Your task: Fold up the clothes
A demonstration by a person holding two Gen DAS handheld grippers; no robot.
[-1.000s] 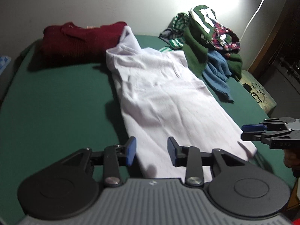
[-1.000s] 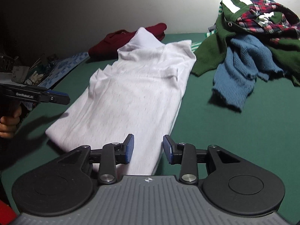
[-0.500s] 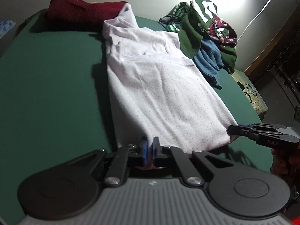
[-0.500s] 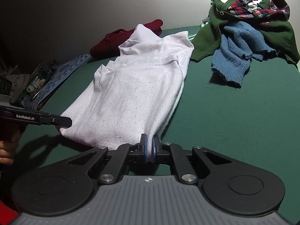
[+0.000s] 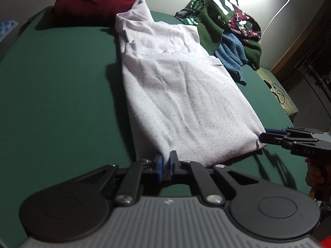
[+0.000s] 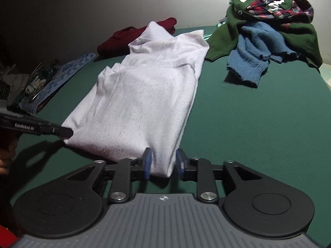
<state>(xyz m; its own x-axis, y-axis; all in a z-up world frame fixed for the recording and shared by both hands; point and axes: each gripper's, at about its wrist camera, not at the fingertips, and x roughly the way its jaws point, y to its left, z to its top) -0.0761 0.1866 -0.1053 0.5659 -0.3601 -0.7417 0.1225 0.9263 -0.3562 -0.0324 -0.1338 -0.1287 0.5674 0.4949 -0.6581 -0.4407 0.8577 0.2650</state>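
At the lower centre of each wrist view, the left gripper (image 5: 165,163) is pinching one near corner of the pale lilac dotted-knit shirt (image 5: 182,95), whose long axis is running away toward the upper frame, while the right gripper (image 6: 163,162) is opening around the other corner.

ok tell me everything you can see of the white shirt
The white shirt is a pale knit with tiny holes, folded into a long strip on the green table, collar end by the red garment. The left gripper pinches one near corner; the right gripper straddles the other, its jaws opening.
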